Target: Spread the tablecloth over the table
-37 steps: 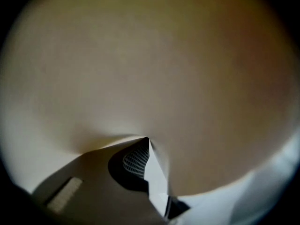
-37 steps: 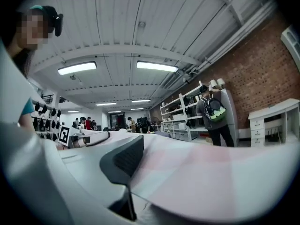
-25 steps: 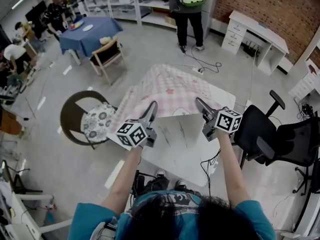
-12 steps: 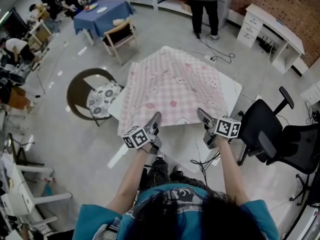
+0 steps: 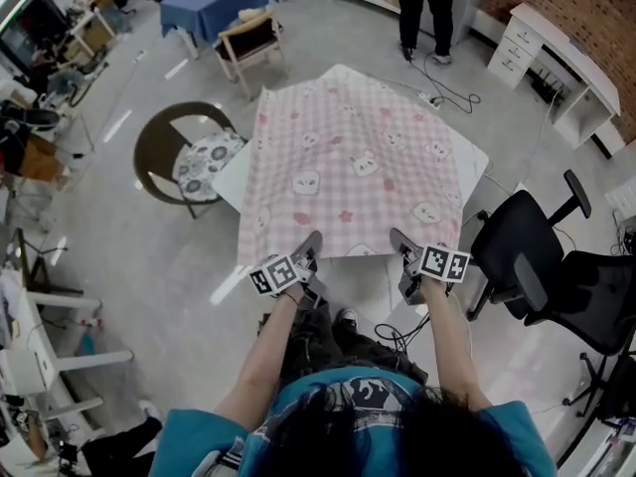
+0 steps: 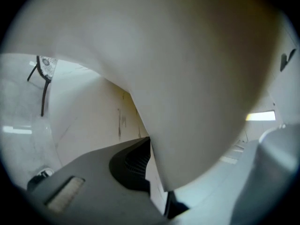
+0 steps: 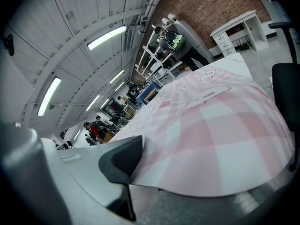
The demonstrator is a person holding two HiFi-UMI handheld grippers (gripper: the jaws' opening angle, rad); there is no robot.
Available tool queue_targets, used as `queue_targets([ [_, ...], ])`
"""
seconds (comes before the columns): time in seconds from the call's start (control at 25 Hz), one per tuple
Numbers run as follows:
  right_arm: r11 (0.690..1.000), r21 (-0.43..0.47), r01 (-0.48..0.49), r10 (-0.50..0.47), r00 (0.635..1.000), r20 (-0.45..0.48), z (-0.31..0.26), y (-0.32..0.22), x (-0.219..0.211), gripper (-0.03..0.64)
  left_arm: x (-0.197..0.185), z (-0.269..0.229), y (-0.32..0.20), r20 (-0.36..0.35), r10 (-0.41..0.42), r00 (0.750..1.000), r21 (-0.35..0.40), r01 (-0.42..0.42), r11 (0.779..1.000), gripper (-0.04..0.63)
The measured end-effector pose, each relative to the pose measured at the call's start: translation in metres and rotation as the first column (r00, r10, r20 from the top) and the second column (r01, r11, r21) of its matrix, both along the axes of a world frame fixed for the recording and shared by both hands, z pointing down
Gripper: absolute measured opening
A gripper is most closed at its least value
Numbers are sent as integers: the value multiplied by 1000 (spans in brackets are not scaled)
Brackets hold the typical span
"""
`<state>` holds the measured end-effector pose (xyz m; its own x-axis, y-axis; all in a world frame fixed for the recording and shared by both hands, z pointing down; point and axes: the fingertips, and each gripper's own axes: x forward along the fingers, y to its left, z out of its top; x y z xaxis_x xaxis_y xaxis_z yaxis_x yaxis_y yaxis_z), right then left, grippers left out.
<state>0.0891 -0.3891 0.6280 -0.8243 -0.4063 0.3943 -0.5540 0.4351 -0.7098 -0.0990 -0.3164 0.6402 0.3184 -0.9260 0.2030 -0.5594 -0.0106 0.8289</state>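
Standing at near side of table (image 5: 475, 159), with both grippers at near hem of tablecloth (image 5: 348, 167).
Pinching near-left hem with left gripper (image 5: 310, 248), with jaws clenched on fabric; pale underside of cloth filling left gripper view.
Easing off near-right hem with right gripper (image 5: 401, 246): jaws just opened, released, with hem lying loose between them.
Lying flat over most of tabletop, pink check; bare white strip at right.
Beside table: black office chair (image 5: 519, 256) right, round chair (image 5: 194, 162) left.
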Motion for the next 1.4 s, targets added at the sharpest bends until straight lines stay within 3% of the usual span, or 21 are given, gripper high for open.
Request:
queue_targets([
  [0.12, 999, -42, -19, 18, 999, -28, 26, 14, 10, 106, 8, 35, 16, -62, -51, 997, -84, 45, 995, 44],
  [0.24, 997, -69, -27, 23, 998, -62, 49, 29, 11, 100, 7, 61, 25, 56, 19, 998, -157, -10, 987, 51],
  [0.36, 998, -63, 11, -18, 993, -115, 63, 46, 4, 89, -5, 73, 29, 173, 84, 981, -206, -48, 977, 49],
  [0.52, 994, -105, 14, -25, 994, -109, 76, 65, 6, 91, -19, 88, 35, 162, 47, 986, -253, -5, 967, 40],
  [0.68, 990, -138, -13, -2, 994, -110, 83, 74, 25, 89, -25, 92, 34, 214, 62, 975, -265, -3, 964, 35],
  [1.12, 990, -128, -61, 45, 991, -124, 87, 82, 38, 58, -29, 91, 34, 119, 28, 992, -272, 6, 962, 42],
  [1.4, 983, -137, -120, 106, 989, -104, 85, 86, 40, 58, -34, 88, 43, 75, 13, 997, -272, 8, 962, 132],
])
